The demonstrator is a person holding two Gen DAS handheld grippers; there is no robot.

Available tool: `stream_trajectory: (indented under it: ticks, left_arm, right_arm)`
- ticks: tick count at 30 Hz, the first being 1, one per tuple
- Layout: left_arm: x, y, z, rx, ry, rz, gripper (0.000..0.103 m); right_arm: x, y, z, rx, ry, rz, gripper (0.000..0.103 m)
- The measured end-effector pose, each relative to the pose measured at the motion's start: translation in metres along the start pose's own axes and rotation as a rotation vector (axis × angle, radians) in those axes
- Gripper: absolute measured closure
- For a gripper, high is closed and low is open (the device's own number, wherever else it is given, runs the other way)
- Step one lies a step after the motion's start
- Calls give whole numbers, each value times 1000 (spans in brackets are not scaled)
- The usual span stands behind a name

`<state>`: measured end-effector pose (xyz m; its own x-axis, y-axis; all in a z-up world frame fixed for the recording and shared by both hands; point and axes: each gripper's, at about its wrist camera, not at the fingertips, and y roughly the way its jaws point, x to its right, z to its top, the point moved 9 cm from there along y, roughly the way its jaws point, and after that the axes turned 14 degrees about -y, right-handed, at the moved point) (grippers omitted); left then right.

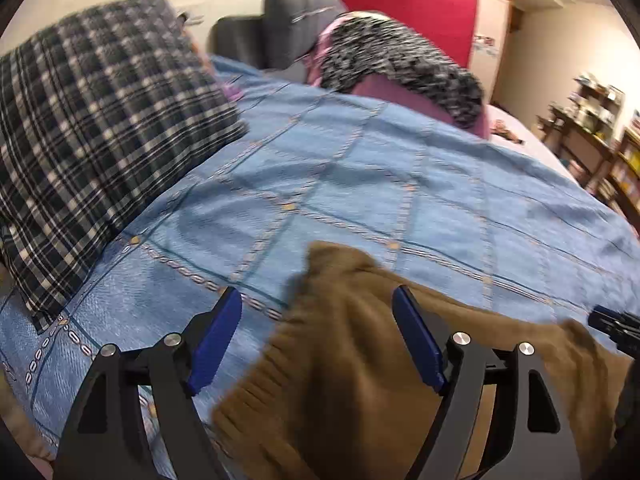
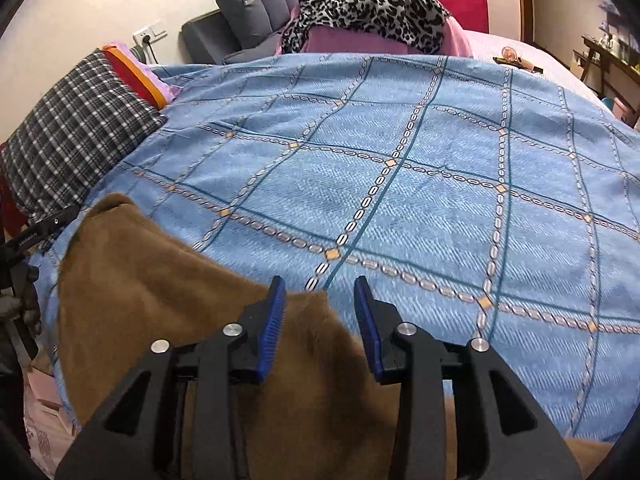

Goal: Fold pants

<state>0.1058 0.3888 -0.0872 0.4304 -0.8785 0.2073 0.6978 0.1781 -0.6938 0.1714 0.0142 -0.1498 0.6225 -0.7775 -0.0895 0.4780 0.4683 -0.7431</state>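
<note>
Brown fleece pants point(image 1: 348, 360) lie on the near edge of a bed with a blue checked cover point(image 1: 360, 168). My left gripper point(image 1: 318, 300) is wide open, its blue pads either side of the pants' ribbed end. In the right wrist view the pants point(image 2: 160, 288) spread from the left to under my right gripper point(image 2: 320, 288), which is open over their right corner on the blue cover point(image 2: 440, 184). The right gripper's tip shows at the left wrist view's right edge point(image 1: 616, 326). The left gripper's black body shows at the right wrist view's left edge point(image 2: 36, 232).
A dark plaid pillow point(image 1: 100, 128) lies at the left, also in the right wrist view point(image 2: 76, 144). A leopard-print cloth over a pink pillow point(image 2: 372, 4) and a grey headboard point(image 2: 256, 4) are at the far end. Shelves point(image 1: 600, 128) stand at the right.
</note>
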Motion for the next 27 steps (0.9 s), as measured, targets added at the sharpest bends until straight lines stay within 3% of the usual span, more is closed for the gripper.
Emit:
stream_trajectory:
  ticks: [7,11,19,27]
  left_arm:
    - [68,-28,-46,-53,78,-141,23]
    - [111,-34,-81,-97,127,-213,23]
    - [195,-48,-145,-184,202,-338,23]
    - [259,-64,-193,-243,260,-412,23]
  right_arm:
    - [-9,-36,-41,-23,4,17,55]
    - [-3,-56,-69,-28,-11,-21,55]
    - [34,-101,-126,-25,48,-94,54]
    - [83,-142,-183,-7,180,-160,54]
